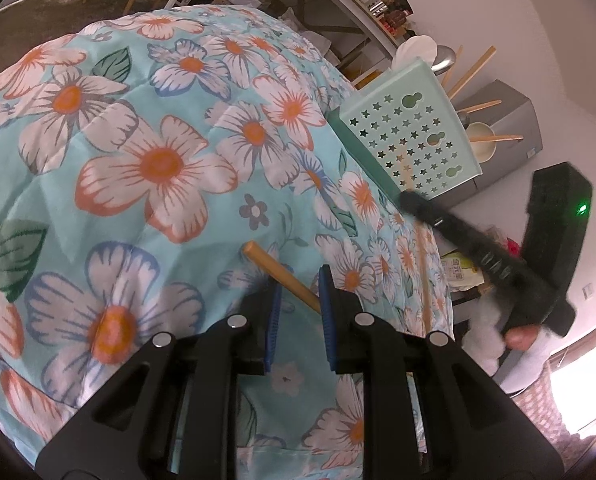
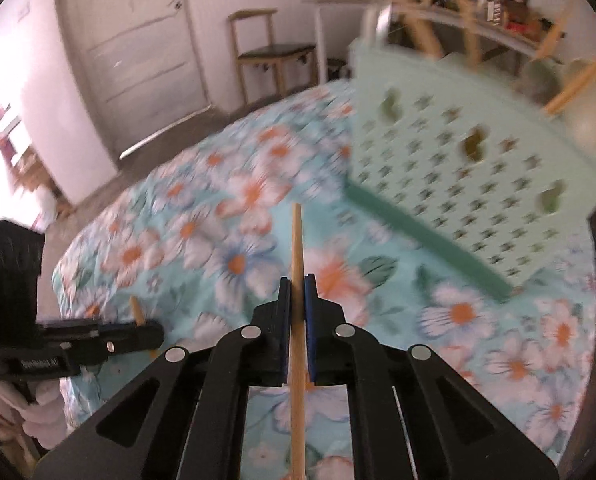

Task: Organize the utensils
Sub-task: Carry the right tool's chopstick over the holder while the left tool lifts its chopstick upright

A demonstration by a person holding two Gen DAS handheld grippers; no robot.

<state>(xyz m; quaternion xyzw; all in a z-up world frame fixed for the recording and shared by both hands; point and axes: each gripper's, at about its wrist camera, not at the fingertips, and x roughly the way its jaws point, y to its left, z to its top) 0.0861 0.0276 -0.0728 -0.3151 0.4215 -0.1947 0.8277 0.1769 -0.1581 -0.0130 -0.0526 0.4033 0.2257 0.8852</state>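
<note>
Right wrist view: the right tool grips a chopstick lengthwise along its fingers; the mint utensil holder lies ahead-right. Left tool pinches another chopstick.

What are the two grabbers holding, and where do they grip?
Each holds a wooden stick. Right gripper clamps its chopstick mid-shaft; left gripper pinches a thicker handle near its end.

Both grippers angled downward, fingers nearly together.

Utensil holder on bedspread
</note>
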